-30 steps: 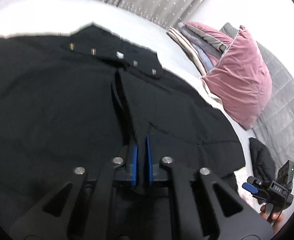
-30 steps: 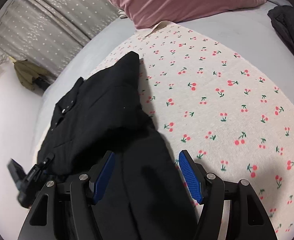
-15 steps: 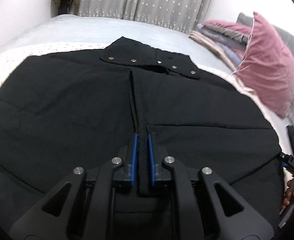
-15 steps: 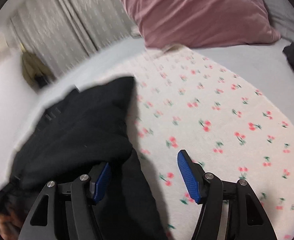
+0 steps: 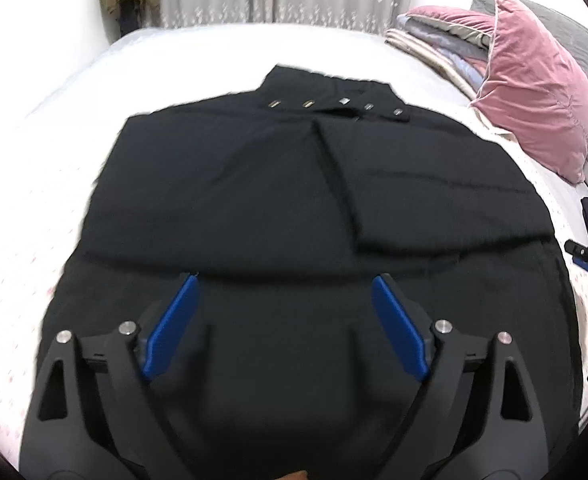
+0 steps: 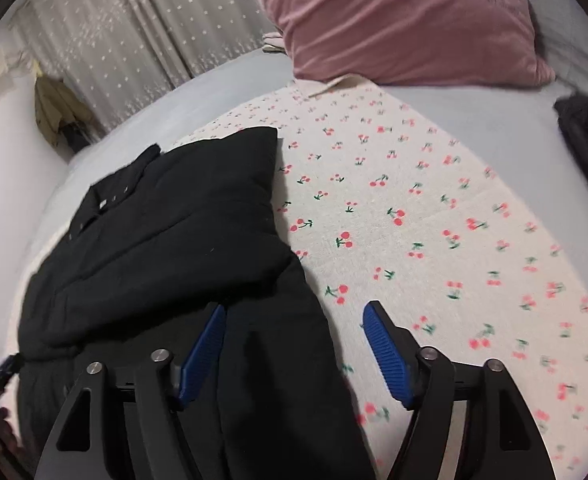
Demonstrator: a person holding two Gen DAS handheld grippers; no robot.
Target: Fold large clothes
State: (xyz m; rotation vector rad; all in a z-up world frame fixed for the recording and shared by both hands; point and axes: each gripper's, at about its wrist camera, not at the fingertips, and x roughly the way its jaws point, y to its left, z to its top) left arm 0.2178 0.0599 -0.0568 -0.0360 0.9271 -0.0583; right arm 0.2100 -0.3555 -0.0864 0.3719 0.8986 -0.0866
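We are holding the left hand-held gripper point(image 5: 283, 292) over the black jacket point(image 5: 294, 208), its jaws just sprung wide and gripping nothing. The right hand-held gripper point(image 6: 294, 314) is gaping, straddling the jacket's edge on the cherry-print sheet point(image 6: 434, 208); beyond, a pink pillow point(image 6: 394, 16) is resting on the bed.

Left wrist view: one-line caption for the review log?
Open left tongs hover over a black jacket spread on the bed, pink pillow at right.

Right hand-held gripper point(image 6: 294, 344) just widening, black jacket point(image 6: 165, 240) edge between pads, cherry-print sheet point(image 6: 434, 200)
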